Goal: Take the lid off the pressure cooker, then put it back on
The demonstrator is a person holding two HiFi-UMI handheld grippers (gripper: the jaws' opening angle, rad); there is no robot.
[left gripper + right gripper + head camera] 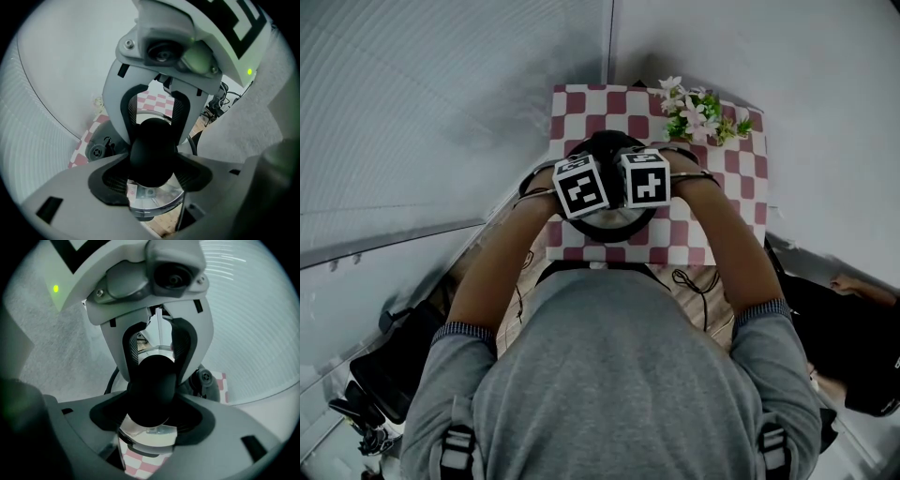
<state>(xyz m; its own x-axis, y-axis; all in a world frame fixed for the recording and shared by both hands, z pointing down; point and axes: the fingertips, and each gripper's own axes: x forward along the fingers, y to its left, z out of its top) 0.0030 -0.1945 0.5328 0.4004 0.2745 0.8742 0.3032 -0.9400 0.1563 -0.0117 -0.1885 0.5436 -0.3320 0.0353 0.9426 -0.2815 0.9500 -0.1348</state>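
Head view shows one cooker (614,223) on one checked table (741,187) beside one flower bunch (698,112), its one lid (154,199) on, and the left gripper (152,161) and right gripper (152,399) both clamped on the one black knob (152,140).

Ahead of you, a red-and-white checked tablecloth (741,178) fills the upper middle of the head view. A small bunch of pink and white flowers (698,114) with green leaves sits at its upper right corner. Thin black cables (682,278) loop just below the cloth's lower edge. A black chair (389,370) stands at lower left.
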